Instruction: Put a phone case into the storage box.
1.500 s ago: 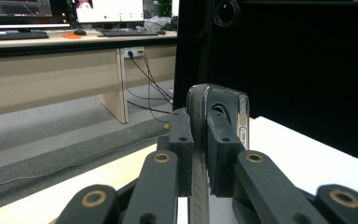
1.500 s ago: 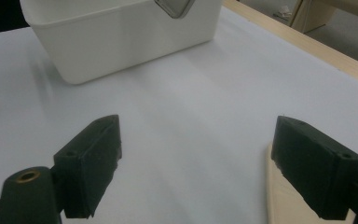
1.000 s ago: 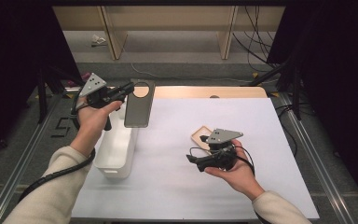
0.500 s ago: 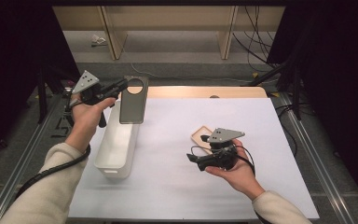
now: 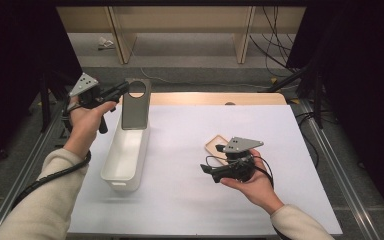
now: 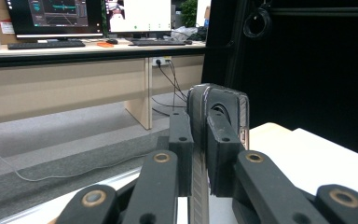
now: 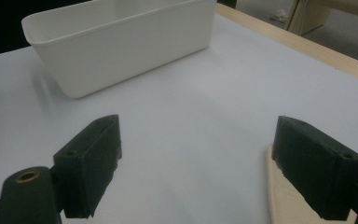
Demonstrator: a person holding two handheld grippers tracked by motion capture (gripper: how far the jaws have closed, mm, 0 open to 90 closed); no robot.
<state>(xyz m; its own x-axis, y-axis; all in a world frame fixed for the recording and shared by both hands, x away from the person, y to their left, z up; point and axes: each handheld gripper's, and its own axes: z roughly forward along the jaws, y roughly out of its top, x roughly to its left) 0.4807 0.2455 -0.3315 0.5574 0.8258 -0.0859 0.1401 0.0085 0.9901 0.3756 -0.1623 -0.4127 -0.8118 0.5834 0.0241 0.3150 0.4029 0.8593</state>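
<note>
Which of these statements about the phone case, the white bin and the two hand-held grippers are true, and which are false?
1. The left hand-held gripper is shut on the dark phone case. True.
2. The phone case lies flat on the table. False: it hangs upright, held by its top, over the far end of the white bin.
3. The right hand-held gripper is open and holds nothing. True.
4. The white bin stands on the person's right side of the table. False: it stands on the left side.
5. A small wooden tray lies beside the right hand-held gripper. True.
</note>
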